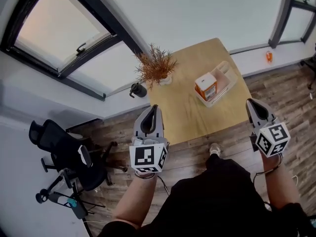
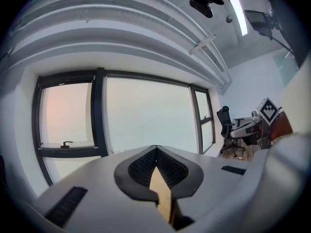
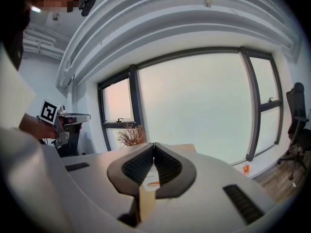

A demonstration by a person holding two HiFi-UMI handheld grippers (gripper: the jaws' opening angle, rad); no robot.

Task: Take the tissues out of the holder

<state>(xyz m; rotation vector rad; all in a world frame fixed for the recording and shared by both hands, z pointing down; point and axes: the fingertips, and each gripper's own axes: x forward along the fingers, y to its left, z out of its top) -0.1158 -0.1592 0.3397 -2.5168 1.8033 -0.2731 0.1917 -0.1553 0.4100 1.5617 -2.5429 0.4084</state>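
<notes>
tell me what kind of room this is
Probably an office or small workroom: a black swivel chair on wood flooring, a light wooden table with a dried plant, and large dark-framed windows along the wall.

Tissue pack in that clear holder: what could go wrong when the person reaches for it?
The holder sits near the table edge, so tugging the tissue pack might drag it off. The left gripper and right gripper are both shut; unopened, they would only shove the pack. The dried plant nearby could get brushed.

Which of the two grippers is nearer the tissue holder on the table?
The right gripper, just right of the clear holder; the left gripper is farther off, below the dried plant.
</notes>
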